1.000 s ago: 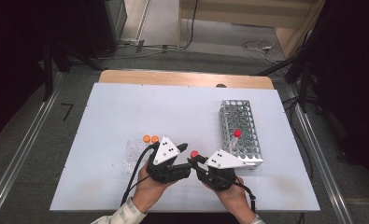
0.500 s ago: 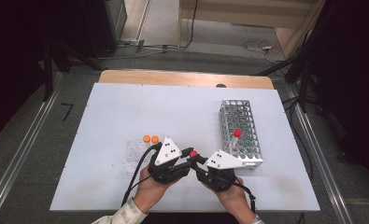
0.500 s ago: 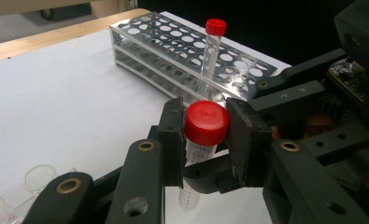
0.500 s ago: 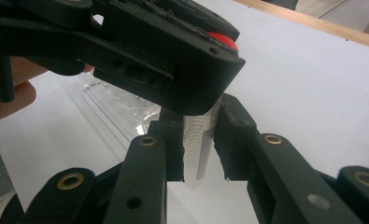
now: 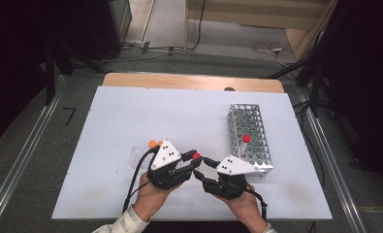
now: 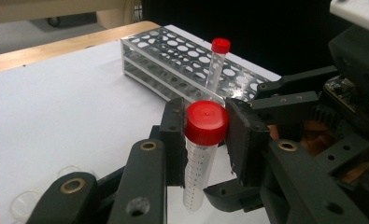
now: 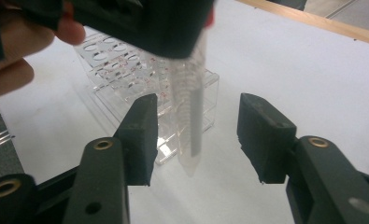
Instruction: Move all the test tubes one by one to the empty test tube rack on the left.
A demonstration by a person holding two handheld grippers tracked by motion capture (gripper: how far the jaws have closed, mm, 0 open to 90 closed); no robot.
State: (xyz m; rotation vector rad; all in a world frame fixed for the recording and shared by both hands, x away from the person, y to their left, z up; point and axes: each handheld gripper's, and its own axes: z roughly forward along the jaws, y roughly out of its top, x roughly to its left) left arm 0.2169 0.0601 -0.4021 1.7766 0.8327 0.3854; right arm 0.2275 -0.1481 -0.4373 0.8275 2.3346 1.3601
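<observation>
While my left gripper pinches the red-capped clear plastic tube, my just-spread right gripper should back off straight.

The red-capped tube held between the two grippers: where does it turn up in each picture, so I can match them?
High view: the red-capped tube shows as a red dot low in the middle, between the grippers.
Left gripper view: centre, upright, its cap between the left gripper pads.
Right gripper view: upper middle, hanging clear between the open right gripper jaws, which have just been opening.
Shared landmark: the white table.
</observation>
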